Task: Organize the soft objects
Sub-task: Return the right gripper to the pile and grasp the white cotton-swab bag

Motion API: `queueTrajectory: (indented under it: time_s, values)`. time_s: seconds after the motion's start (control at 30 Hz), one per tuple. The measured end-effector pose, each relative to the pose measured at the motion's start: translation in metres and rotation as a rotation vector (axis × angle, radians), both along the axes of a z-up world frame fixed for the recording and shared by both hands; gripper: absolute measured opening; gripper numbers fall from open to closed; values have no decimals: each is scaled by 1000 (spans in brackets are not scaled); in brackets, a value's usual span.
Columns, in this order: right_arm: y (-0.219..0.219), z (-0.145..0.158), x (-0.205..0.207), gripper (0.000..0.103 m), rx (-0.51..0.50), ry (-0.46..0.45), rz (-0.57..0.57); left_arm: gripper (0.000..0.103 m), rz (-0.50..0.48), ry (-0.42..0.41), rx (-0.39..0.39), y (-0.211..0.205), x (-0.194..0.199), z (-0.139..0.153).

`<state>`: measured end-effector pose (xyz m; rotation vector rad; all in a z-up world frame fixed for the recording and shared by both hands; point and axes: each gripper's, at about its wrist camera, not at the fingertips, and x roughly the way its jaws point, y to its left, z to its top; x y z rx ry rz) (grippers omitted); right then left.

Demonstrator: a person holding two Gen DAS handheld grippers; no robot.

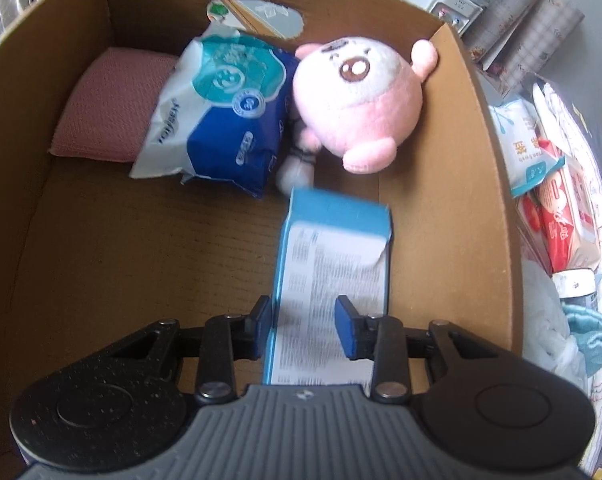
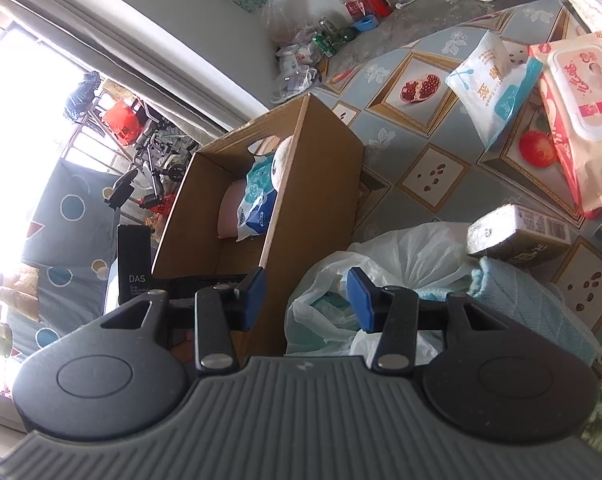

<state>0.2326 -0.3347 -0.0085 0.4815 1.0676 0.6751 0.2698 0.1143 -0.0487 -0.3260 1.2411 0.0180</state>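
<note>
**Blue carton goes into the box**

Carton (image 1: 333,280), blue with a white printed face, sits between the pads of the left tool (image 1: 307,326), which pinches it by its long sides. It hangs over the floor of the cardboard box (image 1: 473,200), just in front of the pink plush (image 1: 357,100). Left of the plush lies a blue-and-white tissue pack (image 1: 221,120), and left of that a pink cushion (image 1: 109,104) against the box's far wall. The carton looks light and thin-walled; one top corner seems already crumpled, so I would judge a gentle grip across its narrow width, low on the body, the safest hold.

Right tool (image 2: 307,298) stands spread with nothing between its pads, hovering beside the box (image 2: 321,184) over a white plastic bag (image 2: 381,272). Beyond the bag lie a wipes pack (image 2: 581,112), a swab pouch (image 2: 493,88) and a small brown carton (image 2: 517,232) on the patterned cloth. The pouches should squash and slip; take them mid-body.
</note>
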Motion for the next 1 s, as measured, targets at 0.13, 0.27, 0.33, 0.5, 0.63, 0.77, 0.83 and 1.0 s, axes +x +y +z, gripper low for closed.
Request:
queueTrajectory:
  time_s: [0.13, 0.27, 0.33, 0.5, 0.63, 0.77, 0.83, 1.0]
  values:
    - [-16, 10, -1, 47, 18, -30, -29, 47, 10, -71, 17, 1, -12, 20]
    - [-40, 22, 1, 49, 27, -63, -83, 50, 22, -184, 50, 0, -29, 57]
    - [-55, 27, 3, 50, 26, -79, -120, 54, 13, -277, 73, -4, -38, 82]
    - [-89, 32, 19, 51, -4, -100, -211, 66, -68, -481, 108, -34, -46, 134]
    - [-104, 23, 45, 51, -30, -80, -252, 72, -176, -525, 124, -80, -23, 144]
    - [-106, 11, 88, 51, -84, -52, -242, 73, -262, -450, 137, -134, 19, 127]
    - [-105, 6, 115, 51, -100, -40, -235, 72, -244, -378, 106, -150, 47, 113]
    - [-96, -15, 200, 51, -136, 35, -185, 68, -282, -262, 106, -190, 102, 69]
